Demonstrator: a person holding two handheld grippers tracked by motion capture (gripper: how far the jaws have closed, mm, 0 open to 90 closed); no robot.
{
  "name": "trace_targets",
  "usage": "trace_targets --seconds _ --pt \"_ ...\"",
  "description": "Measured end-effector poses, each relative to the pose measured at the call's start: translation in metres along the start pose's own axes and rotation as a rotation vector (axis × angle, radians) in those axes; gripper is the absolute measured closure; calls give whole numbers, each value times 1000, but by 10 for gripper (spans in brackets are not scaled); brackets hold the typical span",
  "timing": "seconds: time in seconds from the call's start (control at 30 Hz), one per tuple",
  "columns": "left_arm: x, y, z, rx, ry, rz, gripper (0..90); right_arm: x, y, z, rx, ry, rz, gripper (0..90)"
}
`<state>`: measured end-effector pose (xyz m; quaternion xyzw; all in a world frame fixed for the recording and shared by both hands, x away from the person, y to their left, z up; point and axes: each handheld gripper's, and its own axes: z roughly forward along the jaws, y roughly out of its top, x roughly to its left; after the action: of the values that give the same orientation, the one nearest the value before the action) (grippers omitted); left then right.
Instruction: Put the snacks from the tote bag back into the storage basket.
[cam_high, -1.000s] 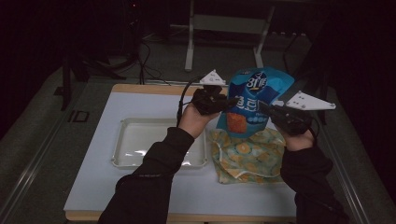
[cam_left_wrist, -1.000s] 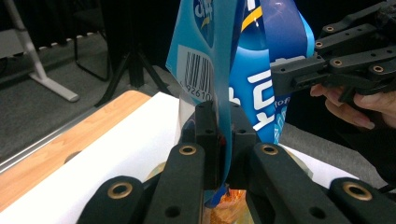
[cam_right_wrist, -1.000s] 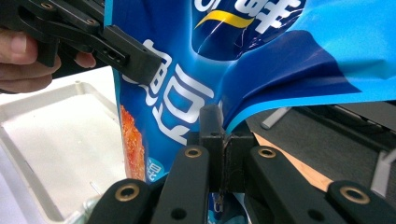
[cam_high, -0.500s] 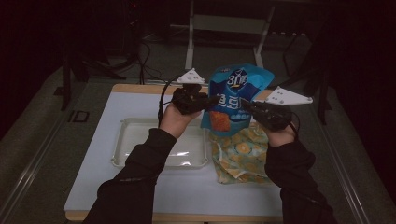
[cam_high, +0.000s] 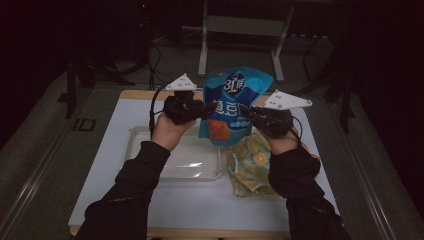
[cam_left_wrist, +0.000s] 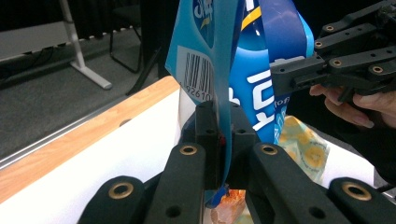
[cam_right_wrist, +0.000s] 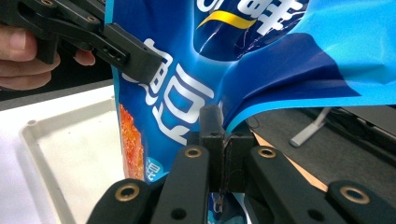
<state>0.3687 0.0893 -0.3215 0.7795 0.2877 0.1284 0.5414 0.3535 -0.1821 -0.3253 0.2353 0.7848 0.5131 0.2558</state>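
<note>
My left claw (cam_high: 207, 109) and right claw (cam_high: 246, 113) are both closed on the bag (cam_high: 231, 107), which hangs upright between them, top edge upward.

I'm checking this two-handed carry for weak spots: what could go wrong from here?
Both the left gripper and right gripper pinch only thin edges of the glossy blue snack bag, so the film could slip out or tear if the hands pull apart. The bag hangs above the yellow patterned cloth, beside the clear plastic tray; if dropped, it might miss the tray.
</note>
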Motion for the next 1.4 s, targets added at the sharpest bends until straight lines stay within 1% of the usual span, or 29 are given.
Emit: trace_targets --seconds 0.37,0.5,0.87,1.2,1.3,1.4 --pt "9 -13 -28 6 34 -15 877 20 7 21 -5 43 -13 890" --pt "11 -19 -36 2 42 -26 877 27 9 28 -2 55 -15 890" --pt "18 -36 -57 11 56 -49 877 45 10 44 5 94 -24 889" --pt "20 -50 -69 19 62 -57 877 60 6 53 5 114 -18 889" --pt "22 -55 -70 18 53 -62 877 64 4 55 9 115 -26 889" --pt "24 -61 -69 22 43 -67 877 68 0 57 16 116 -22 889"
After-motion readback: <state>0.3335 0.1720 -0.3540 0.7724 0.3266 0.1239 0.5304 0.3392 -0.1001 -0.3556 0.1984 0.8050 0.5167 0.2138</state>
